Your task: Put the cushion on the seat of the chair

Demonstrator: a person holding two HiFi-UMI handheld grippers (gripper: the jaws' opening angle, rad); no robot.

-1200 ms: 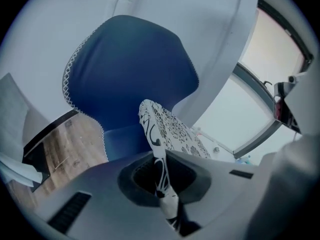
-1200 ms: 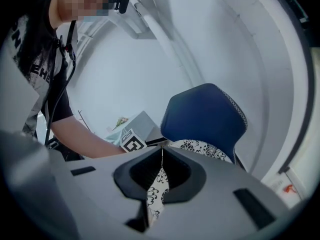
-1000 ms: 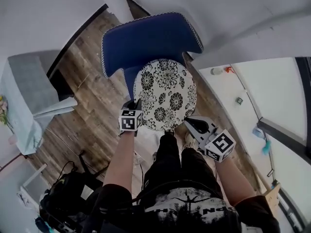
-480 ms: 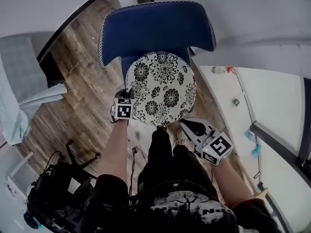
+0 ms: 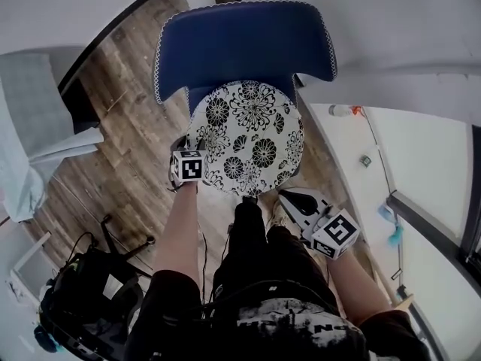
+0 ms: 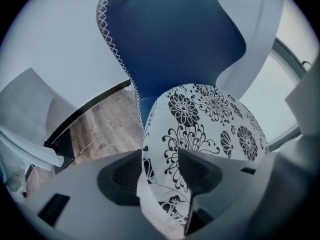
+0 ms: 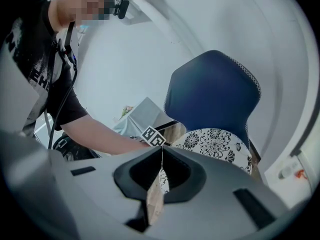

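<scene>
And there's the release! Your left gripper (image 6: 160,171) has just been opening, and its jaws now stand spread. The rim of the cushion (image 5: 248,135) runs between them, but neither pad is pressing on it. A second ago that same gripper had the floral disc pinched and carried higher, off the front of the chair (image 5: 240,43). Now the cushion sits lower and squarer, lying flat on the seat (image 5: 197,105) with the blue backrest at its 12 o'clock.

Your left gripper is at the cushion's 8 o'clock edge. Your right gripper (image 5: 289,196) waits off at 5 o'clock, apart from the cushion, with its jaws pressed together on nothing.

By my read the placing is as good as done. What remains is to draw the left jaws back off the rim without dragging it, since the cushion looks to overhang the front edge a little.
</scene>
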